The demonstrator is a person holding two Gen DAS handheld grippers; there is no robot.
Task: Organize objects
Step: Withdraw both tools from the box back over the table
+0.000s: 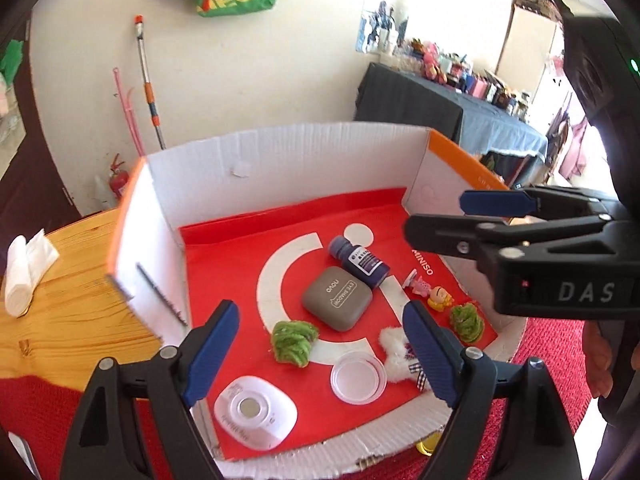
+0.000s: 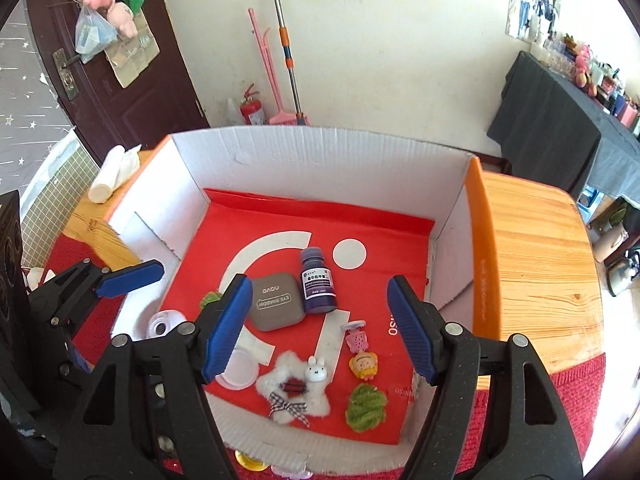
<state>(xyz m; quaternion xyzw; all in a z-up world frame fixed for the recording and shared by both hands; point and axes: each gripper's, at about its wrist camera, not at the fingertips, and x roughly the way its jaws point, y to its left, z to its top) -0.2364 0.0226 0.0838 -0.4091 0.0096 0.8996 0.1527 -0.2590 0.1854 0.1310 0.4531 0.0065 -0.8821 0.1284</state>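
- The left gripper (image 1: 320,356) hangs at the bottom of the left wrist view, jaws spread wide with nothing between them, above the near part of the cardboard box (image 1: 304,152).
- The right gripper (image 2: 320,330) sits at the bottom of the right wrist view, jaws likewise released and empty; in the left wrist view it enters from the right edge.
- The box stands on a wooden tabletop (image 2: 536,264), white walls, orange outer sides, red sheet on its floor.
- Near the middle of the floor lies a grey eye-shadow case (image 1: 337,298), with a purple bottle (image 1: 360,262) on its side touching its upper right corner.
- Right of these in the right wrist view lie a pink hair clip (image 2: 356,336) and, just below it, a yellow doll clip (image 2: 363,365).
- One green fuzzy ornament (image 2: 366,408) lies lower right; another green fuzzy ornament (image 1: 294,342) lies left of centre in the left wrist view.
- A white furry rabbit clip (image 2: 298,390) lies lower centre, just beside a clear round lid (image 1: 358,377).
- A white rounded device (image 1: 256,412) rests at the lower left of the floor.
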